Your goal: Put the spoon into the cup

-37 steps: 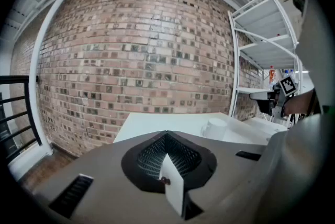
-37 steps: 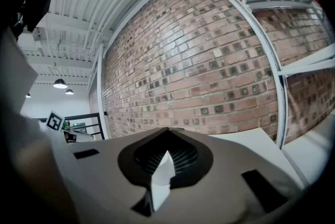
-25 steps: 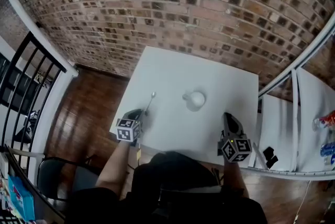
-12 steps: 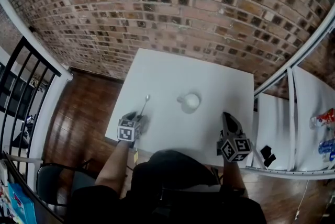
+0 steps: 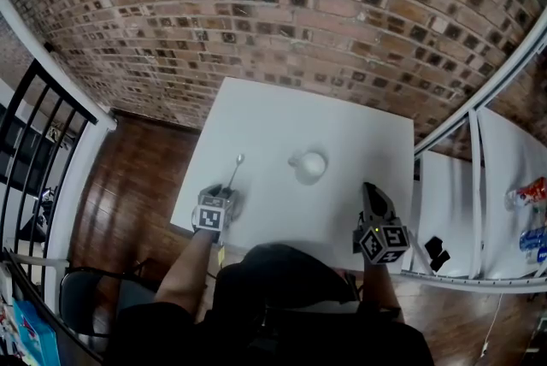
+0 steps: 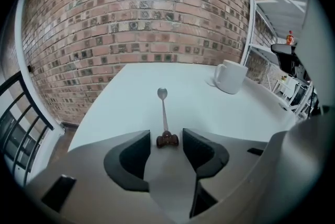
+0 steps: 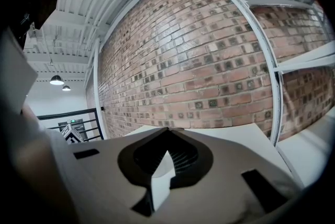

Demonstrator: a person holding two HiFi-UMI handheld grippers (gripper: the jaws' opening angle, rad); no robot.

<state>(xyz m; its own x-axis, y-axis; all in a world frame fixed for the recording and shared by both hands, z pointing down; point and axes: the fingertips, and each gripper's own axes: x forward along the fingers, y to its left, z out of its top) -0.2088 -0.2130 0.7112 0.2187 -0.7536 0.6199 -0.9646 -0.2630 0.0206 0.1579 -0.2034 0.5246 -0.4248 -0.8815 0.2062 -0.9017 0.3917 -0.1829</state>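
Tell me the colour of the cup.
The cup is white, clearest in the left gripper view.

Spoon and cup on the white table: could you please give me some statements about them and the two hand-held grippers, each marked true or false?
1. The spoon lies flat on the table. True.
2. The spoon already stands in the cup. False: it lies on the table, apart from the cup.
3. The left hand-held gripper is clamped on the spoon. False: its jaws have just been opening and stand apart; the spoon's brown handle end lies between them, not pressed.
4. The right hand-held gripper is shut and empty. True.
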